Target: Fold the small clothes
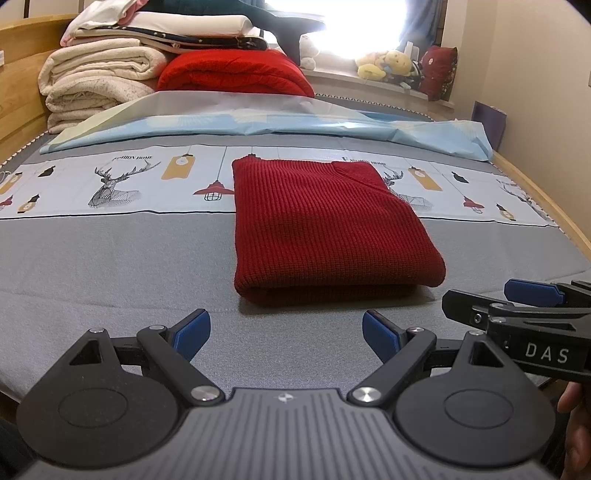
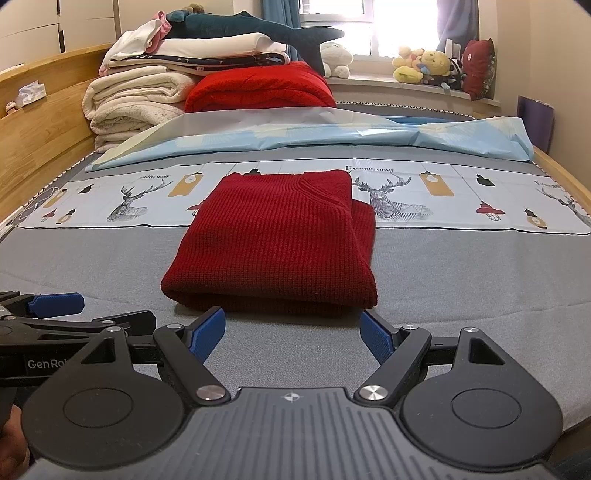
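1. nothing here is really a container, so the closest thing is the bed [image 1: 110, 258] itself: grey mattress cover with a printed strip of deer and lamps across it, and a light blue sheet [image 1: 280, 125] bunched up behind that.
2. the red knit sweater [image 1: 325, 229] sits folded into a thick rectangle in the middle of the bed, half on the grey part and half on the printed strip. its long axis runs away from the cameras toward the window, with the rounded fold edge nearest the grippers and the neckline end at the far side.
3. left gripper [image 1: 286, 334] hangs just short of the sweater's near edge, jaws spread wide and holding nothing. right gripper [image 2: 293, 334] is the same deal, jaws wide apart, empty, right up by the near fold but i can't tell if a tip touches it.
4. at the head of the bed there's a stack of cream blankets [image 2: 129, 99] beside a red blanket [image 2: 258, 88], with a dark teal plush shark [image 2: 251, 27] lying on top.
5. the right wrist view shows a wooden side rail with a tissue pack [image 2: 31, 90] on it, which the left view doesn't. it also shows a second layer of the sweater poking out on the right side.
6. each view catches the other gripper at its edge. plush toys [image 1: 388, 62] sit on the window sill.
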`<state>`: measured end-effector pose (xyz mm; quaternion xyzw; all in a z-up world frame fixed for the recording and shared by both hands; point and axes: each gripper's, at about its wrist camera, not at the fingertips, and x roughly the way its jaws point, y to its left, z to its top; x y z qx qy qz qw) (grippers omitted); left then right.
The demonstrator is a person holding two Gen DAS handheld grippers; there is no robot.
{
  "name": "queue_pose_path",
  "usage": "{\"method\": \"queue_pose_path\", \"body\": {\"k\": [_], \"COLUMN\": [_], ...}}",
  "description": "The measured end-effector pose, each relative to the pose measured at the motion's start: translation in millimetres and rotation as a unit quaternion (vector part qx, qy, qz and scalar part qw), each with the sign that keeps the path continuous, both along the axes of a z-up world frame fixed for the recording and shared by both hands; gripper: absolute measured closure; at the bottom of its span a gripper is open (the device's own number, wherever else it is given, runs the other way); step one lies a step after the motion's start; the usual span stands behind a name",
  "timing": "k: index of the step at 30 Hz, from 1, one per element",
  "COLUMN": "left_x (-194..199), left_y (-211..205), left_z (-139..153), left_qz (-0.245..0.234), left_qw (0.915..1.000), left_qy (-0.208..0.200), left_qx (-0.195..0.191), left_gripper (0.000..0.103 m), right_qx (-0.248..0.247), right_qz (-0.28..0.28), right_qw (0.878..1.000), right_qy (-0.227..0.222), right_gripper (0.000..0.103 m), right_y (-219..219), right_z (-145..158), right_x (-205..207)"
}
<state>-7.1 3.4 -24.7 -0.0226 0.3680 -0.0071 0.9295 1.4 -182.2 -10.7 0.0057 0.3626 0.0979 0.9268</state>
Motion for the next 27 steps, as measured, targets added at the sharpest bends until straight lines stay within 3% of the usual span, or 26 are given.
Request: {"method": "queue_pose_path", "body": {"k": [27], "left_x": [2.3], "left_y": [-1.1], "left_z": [-1.6], "left_qz": [0.003], "left_qw": [1.0], "left_qy": [0.005], "left_qx": [-0.007], "left_gripper": [0.011], "right_qx": [-0.001], "right_qz": [0.002], "right_qw": [1.0], "right_qy": [0.001], "right_gripper": [0.022], "right_y": [0.4], "right_z": [-0.6], "right_x": [-0.9]}}
